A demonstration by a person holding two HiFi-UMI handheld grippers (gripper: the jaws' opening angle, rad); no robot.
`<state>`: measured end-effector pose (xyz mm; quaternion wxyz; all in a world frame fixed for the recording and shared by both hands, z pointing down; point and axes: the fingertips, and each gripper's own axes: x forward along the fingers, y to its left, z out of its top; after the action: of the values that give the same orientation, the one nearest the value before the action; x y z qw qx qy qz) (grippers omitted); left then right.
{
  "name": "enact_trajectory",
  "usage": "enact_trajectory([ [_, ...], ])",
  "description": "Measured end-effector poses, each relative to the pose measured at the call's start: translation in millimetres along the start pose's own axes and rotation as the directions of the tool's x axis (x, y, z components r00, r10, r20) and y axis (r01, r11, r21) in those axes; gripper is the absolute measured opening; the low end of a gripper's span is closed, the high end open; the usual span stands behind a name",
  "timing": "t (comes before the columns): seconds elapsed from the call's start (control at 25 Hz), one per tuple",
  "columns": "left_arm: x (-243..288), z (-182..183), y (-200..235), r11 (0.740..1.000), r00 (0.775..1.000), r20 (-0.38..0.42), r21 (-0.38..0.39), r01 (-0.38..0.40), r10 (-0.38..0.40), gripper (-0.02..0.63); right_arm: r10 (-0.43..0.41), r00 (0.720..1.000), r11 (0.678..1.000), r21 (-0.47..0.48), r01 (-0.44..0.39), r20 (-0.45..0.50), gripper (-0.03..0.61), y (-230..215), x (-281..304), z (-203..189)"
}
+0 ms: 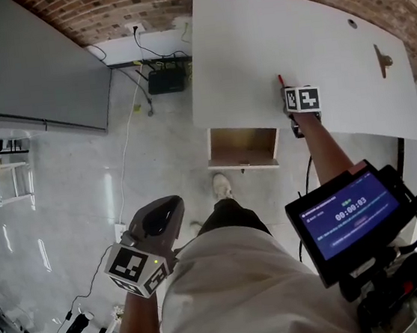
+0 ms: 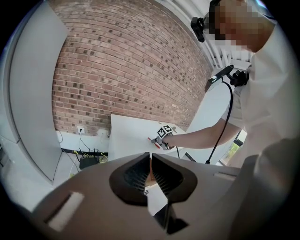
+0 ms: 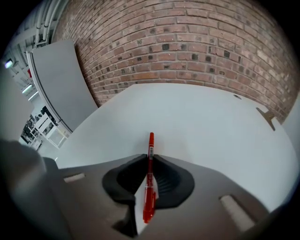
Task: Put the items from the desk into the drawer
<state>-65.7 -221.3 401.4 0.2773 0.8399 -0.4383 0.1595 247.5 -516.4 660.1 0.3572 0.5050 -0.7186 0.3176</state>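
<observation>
Right tool is clamped on a red pen, its 2 jaws pressed against the barrel. The pen's tip points forward over the white tabletop. In the head view this tool is near the tabletop's front edge, just right of an open wooden drawer. Left tool hangs low at the person's side, well apart from the tabletop, jaws drawn almost together with nothing between them. A small brown item lies toward the tabletop's right end.
</observation>
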Motion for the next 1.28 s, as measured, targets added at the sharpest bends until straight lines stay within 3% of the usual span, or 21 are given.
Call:
enact_trajectory([
  [0.32, -23.7, -19.1, -10.4, 0.999, 0.999, 0.016, 0.016, 0.032, -0.032, 0.021, 0.056, 0.994, 0.995, 0.08, -0.064, 0.093, 0.043, 41.0, -37.2, -25.2],
  [0.52, -75.8, -55.7, -21.0, 0.998, 0.997, 0.052, 0.032, 0.056, -0.058, 0.02, 0.064, 0.99, 0.995, 0.063, -0.072, 0.123, 0.043, 93.0, -76.1, -72.0],
  [0.76, -91.8, -62.1, -22.8, 0.998, 0.997, 0.046, 0.019, 0.064, -0.065, 0.02, 0.096, 0.989, 0.989, 0.097, -0.107, 0.115, 0.043, 122.9, -82.9, -94.8],
  [0.96, -138.0, -107.0, -33.7, 0.997, 0.996, 0.038, -0.001, 0.078, -0.078, 0.02, 0.123, 0.988, 0.986, 0.102, -0.133, 0.096, 0.043, 172.1, -97.8, -151.0],
  [1.28, -140.6, -139.9, -40.4, 0.993, 0.994, -0.025, -0.041, 0.109, -0.11, 0.018, 0.16, 0.986, 0.978, 0.126, -0.164, 0.045, 0.043, 199.0, -53.5, -181.8],
])
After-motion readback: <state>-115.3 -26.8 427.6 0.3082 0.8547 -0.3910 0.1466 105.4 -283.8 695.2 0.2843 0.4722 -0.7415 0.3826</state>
